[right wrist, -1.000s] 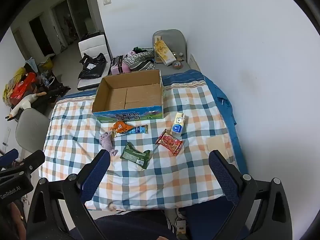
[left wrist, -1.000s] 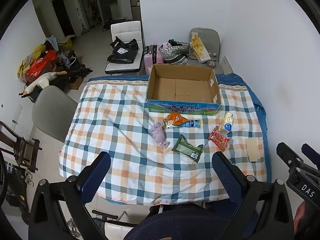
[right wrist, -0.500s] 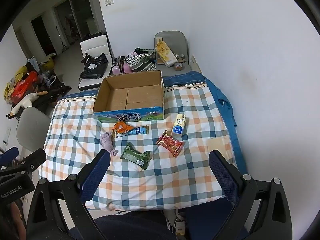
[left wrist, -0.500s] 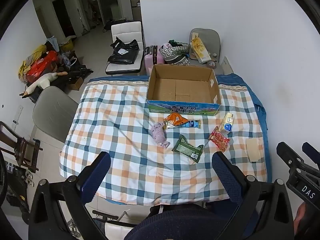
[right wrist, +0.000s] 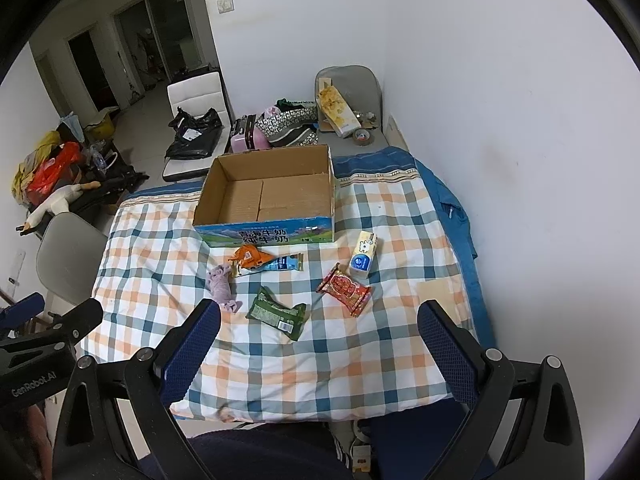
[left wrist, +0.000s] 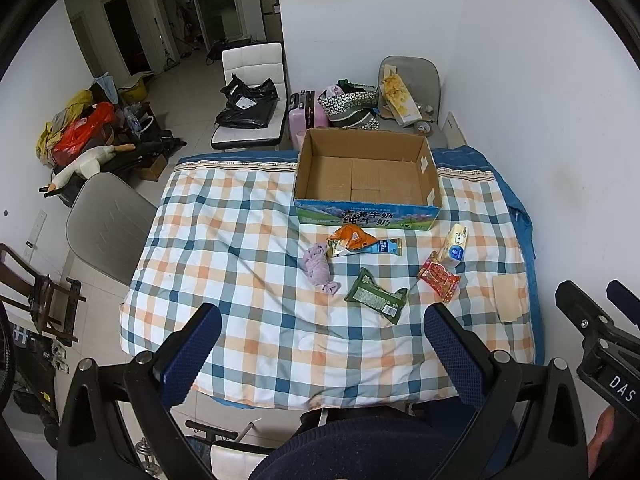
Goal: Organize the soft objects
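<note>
An empty open cardboard box stands at the far side of a checked tablecloth. In front of it lie a purple soft toy, an orange packet, a blue packet, a green packet, a red packet and a yellow-white pack. My left gripper and my right gripper are both open and empty, held high above the table's near edge.
A beige card lies near the right table edge. A white wall runs along the right. A grey chair stands at the left, another behind the box holds clutter. Bags and a white chair stand beyond.
Both views have shifted very slightly; the objects on the table have not moved and both grippers stay open.
</note>
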Available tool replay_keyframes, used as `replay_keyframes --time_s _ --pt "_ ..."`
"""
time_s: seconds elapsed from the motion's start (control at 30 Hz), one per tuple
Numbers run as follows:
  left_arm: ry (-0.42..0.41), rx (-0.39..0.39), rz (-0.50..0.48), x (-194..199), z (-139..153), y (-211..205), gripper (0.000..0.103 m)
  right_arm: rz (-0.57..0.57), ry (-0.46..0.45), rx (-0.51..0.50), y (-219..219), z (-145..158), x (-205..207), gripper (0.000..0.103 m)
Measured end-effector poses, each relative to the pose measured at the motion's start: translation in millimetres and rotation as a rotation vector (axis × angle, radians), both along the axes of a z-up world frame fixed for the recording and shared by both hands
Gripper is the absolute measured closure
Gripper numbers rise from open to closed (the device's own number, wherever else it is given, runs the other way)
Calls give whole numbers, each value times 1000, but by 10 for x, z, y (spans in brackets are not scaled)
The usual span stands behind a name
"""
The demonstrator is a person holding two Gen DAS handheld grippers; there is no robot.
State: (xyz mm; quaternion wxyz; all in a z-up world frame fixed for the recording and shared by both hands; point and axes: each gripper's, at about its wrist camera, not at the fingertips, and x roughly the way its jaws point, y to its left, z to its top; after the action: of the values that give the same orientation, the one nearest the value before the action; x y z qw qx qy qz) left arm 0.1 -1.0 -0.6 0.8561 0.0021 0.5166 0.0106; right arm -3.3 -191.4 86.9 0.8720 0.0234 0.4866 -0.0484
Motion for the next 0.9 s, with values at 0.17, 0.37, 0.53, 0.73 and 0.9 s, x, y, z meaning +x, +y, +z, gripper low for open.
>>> replay_keyframes --time_s 0.17,0.37,0.53,0.73,0.9 --pt "2 -3 -2 0 1 0 0 2 0 2 -2 18 -13 2" --pt "1 -3 -3 0 -2 -4 0 1 -5 1 0 22 -12 2" --pt "0 -4 -2 -1 -4 -4 0 1 -8 0 15 66 -1 2" --pt "0 -5 -2 -3 -3 -1 0 4 -13 -2 18 45 -21 2" --pt "0 -7 -2 -3 -3 -1 0 7 -11 5 20 91 7 2"
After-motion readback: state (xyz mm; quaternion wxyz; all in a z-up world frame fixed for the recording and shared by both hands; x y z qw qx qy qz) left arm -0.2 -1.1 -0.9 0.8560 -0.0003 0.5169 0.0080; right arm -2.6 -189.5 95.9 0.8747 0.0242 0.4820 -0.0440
